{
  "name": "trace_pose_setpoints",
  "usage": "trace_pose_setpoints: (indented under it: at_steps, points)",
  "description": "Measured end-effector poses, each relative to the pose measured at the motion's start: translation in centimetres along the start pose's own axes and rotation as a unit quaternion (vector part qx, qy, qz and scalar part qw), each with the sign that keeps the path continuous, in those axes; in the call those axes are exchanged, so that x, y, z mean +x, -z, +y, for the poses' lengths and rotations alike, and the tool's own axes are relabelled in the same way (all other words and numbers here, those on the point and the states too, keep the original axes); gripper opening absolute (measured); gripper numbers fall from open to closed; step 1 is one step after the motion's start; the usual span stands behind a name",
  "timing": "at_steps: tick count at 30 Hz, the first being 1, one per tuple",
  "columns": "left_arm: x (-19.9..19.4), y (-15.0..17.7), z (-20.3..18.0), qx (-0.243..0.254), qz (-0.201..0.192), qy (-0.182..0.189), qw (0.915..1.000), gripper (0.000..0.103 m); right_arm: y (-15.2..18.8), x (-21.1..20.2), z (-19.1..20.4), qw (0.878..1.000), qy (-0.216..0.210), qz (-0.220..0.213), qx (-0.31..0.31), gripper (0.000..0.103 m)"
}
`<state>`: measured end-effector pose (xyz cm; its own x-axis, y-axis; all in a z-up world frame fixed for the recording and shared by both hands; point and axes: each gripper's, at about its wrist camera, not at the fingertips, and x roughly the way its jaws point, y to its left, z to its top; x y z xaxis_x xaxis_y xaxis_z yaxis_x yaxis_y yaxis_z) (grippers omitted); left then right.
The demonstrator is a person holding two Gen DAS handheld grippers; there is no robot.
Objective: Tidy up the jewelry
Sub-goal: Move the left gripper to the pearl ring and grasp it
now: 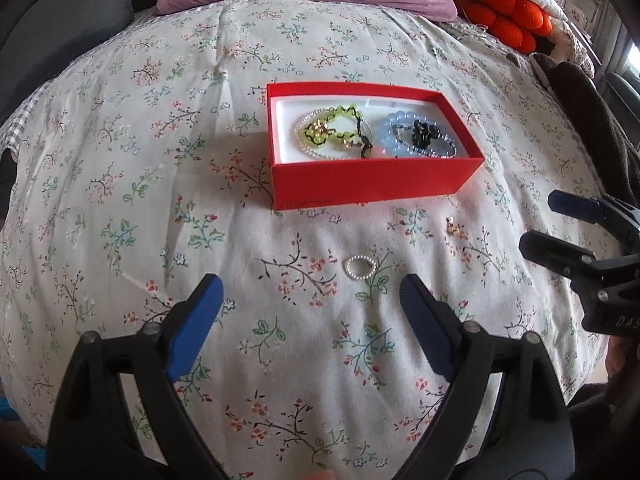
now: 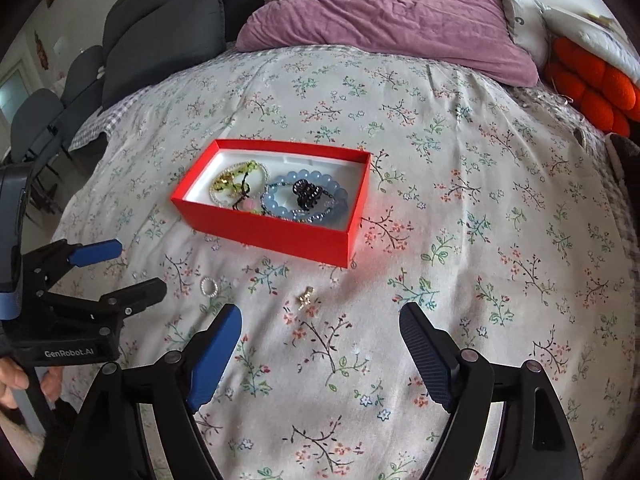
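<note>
Left gripper (image 1: 310,312) and right gripper (image 2: 320,344) both wide, empty. Pickup step: pearl ring (image 1: 359,267), gold charm (image 2: 305,295) need pinching into red box (image 1: 372,180).

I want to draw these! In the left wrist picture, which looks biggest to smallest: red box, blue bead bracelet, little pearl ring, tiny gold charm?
1. red box
2. blue bead bracelet
3. pearl ring
4. gold charm

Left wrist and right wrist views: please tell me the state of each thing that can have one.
red box: open, no lid on it, bracelets inside
pearl ring: loose on the bedspread, outside the box
gold charm: loose on the bedspread, outside the box
left gripper: open, empty
right gripper: open, empty
</note>
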<state>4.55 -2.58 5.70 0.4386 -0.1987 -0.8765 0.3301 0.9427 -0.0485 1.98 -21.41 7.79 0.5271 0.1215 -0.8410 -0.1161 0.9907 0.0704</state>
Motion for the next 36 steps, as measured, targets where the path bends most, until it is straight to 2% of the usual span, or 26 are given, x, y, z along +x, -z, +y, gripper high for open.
trace_pose_setpoints:
  at_steps: [8, 17, 24, 30, 32, 36]
  points:
    - [1.6, 1.8, 0.0, 0.02, 0.025, -0.014, 0.9994, 0.09, 2.6, 1.8, -0.4, 0.998, 0.024, 0.039, -0.031, 0.083]
    - [3.6, 2.9, -1.2, 0.065, 0.029, 0.005, 0.9975, 0.09, 4.3, 3.3, -0.1, 0.996, 0.033, 0.064, -0.055, 0.083]
    - [4.4, 2.9, -2.3, 0.093, -0.001, 0.031, 0.9951, 0.09, 5.1, 5.0, 0.7, 0.992, 0.041, 0.085, -0.087, 0.083]
    - [4.9, 2.5, -2.6, 0.106, -0.024, 0.053, 0.9926, 0.079, 5.0, 5.7, 0.4, 0.993, 0.033, 0.087, -0.078, 0.085]
    - [4.9, 2.4, -2.7, 0.109, -0.03, 0.06, 0.9918, 0.071, 4.9, 5.9, 0.2, 0.993, 0.03, 0.087, -0.076, 0.086]
    - [5.0, 2.2, -3.2, 0.116, -0.04, 0.067, 0.9902, 0.064, 5.0, 6.1, 0.2, 0.993, 0.028, 0.084, -0.074, 0.087]
